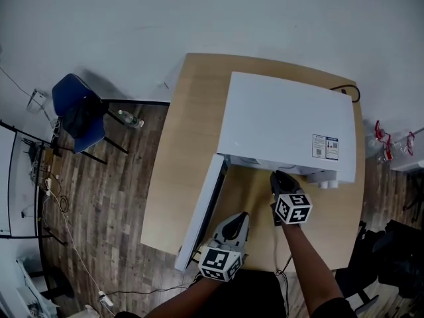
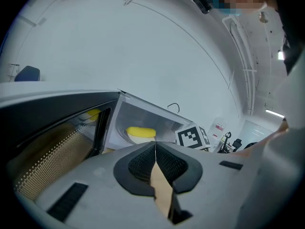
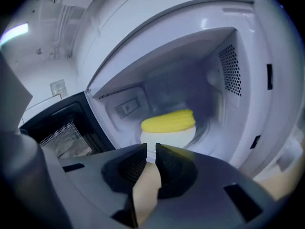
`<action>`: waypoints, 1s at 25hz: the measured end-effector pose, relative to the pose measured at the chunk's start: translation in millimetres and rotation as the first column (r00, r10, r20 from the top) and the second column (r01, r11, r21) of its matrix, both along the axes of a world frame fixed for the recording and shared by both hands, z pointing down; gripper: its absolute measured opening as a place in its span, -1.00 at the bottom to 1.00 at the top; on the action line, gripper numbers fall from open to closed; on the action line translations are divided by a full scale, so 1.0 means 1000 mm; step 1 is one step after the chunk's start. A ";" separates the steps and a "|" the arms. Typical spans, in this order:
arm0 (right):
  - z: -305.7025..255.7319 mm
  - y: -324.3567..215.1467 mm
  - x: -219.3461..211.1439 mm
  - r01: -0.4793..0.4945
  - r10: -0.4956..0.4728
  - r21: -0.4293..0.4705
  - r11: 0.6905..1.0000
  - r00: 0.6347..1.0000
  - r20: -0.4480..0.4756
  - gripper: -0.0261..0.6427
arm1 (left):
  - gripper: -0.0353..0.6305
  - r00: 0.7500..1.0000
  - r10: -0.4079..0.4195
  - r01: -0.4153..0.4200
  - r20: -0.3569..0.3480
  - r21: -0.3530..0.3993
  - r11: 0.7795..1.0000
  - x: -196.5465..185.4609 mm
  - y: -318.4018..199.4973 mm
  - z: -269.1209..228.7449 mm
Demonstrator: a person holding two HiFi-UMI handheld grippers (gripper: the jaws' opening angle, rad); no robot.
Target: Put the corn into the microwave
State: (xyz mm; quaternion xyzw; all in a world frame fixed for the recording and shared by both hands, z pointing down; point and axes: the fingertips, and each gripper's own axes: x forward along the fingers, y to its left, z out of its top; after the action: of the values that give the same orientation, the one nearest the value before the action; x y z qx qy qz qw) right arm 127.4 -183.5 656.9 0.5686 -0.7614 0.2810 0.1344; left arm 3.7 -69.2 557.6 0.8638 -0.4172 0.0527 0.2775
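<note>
Corn [image 3: 169, 119]: in microwave [image 1: 285, 121]. Right claw [image 3: 150, 149] released, empty; left claw [image 2: 155, 146] clenched, empty. Advice: back right claw out straight, clear of door [image 1: 201, 211].

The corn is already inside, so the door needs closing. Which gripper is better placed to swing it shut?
Left, probably. The left gripper, jaws shut and empty, sits beside the open door; the right gripper is at the microwave mouth, in front of the corn, and would need to withdraw first.

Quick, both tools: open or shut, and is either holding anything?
Left tool: shut, empty.
Right tool: open, empty; the corn lies inside the microwave.
</note>
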 end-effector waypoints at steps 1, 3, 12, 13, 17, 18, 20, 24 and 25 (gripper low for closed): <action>0.001 -0.002 0.000 0.010 -0.009 0.003 1.000 1.000 -0.029 -0.59 | -0.85 1.000 -0.001 0.001 0.002 -0.003 1.000 0.001 0.001 0.001; 0.005 -0.005 0.003 0.007 -0.007 0.001 1.000 0.998 -0.070 -0.59 | -0.85 1.000 -0.002 0.002 0.007 -0.010 1.000 0.002 0.001 0.005; 0.023 -0.012 0.015 -0.041 0.037 -0.029 0.999 0.990 -0.137 -0.50 | -0.85 1.000 -0.024 0.023 -0.007 -0.040 0.999 0.006 -0.006 0.012; 0.025 -0.013 0.014 -0.039 0.034 -0.034 0.999 0.990 -0.139 -0.49 | -0.85 1.000 -0.026 0.026 -0.006 -0.042 0.999 0.007 -0.007 0.013; 0.030 -0.016 0.014 -0.032 0.024 -0.052 0.998 0.989 -0.145 -0.49 | -0.85 0.999 -0.021 0.019 -0.043 -0.055 0.998 0.011 -0.011 0.014; 0.030 -0.017 0.015 -0.031 0.023 -0.051 0.998 0.988 -0.150 -0.49 | -0.85 0.999 -0.019 0.017 -0.048 -0.057 0.998 0.012 -0.011 0.015; 0.031 -0.020 0.015 -0.029 0.021 -0.050 0.998 0.988 -0.154 -0.49 | -0.85 0.999 -0.019 0.016 -0.048 -0.064 0.998 0.013 -0.010 0.017; 0.031 -0.027 0.016 -0.032 0.024 -0.046 0.998 0.989 -0.148 -0.49 | -0.85 0.999 -0.024 0.020 -0.048 -0.085 0.996 0.016 -0.007 0.022; 0.031 -0.029 0.016 -0.031 0.024 -0.044 0.999 0.988 -0.150 -0.49 | -0.85 0.999 -0.024 0.020 -0.047 -0.086 0.996 0.017 -0.007 0.023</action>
State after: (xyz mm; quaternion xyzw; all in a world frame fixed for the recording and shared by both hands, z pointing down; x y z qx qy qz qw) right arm 143.0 -212.1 687.8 0.5952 -0.7347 0.2568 0.2001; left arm 20.2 -75.9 580.3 0.8474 -0.4172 0.0467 0.3249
